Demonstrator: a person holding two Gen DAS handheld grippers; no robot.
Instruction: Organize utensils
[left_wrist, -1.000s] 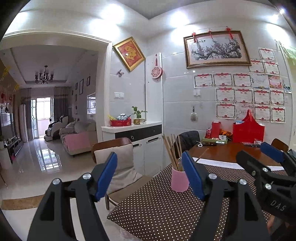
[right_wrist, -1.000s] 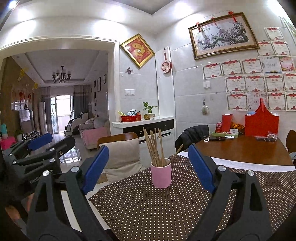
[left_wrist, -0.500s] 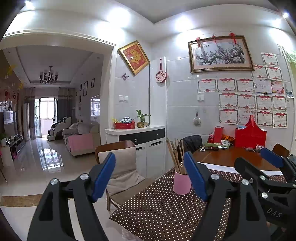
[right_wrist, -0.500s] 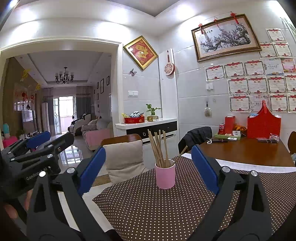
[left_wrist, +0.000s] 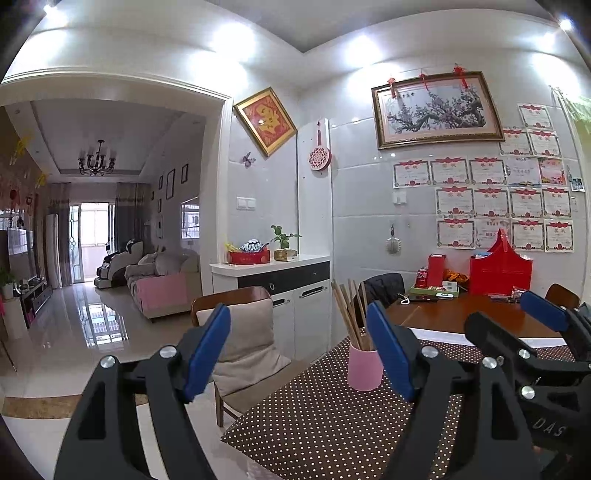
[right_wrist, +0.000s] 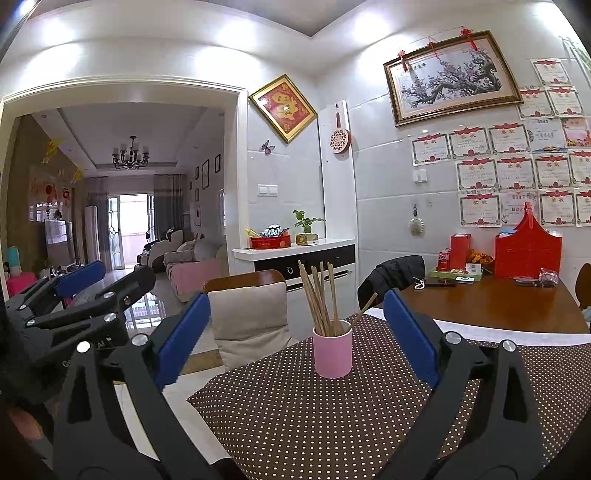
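Observation:
A pink cup stands on the brown dotted tablecloth. Several wooden chopsticks stand upright in it, and one leans out to the right. My right gripper is held level in front of the cup, open wide, short of it, with nothing between its blue pads. In the left wrist view the same cup and chopsticks sit just left of the right finger of my left gripper. That gripper is open and empty. The two grippers are side by side; the right gripper shows at the edge.
A wooden chair with a beige cushion stands at the table's far left corner. A black jacket hangs over another chair. Beyond the cloth, the bare wooden tabletop carries a red basket, boxes and small items by the wall.
The right gripper's jaws have spread a little wider. The left view has drifted slightly. The cup and chopsticks stay where they were.

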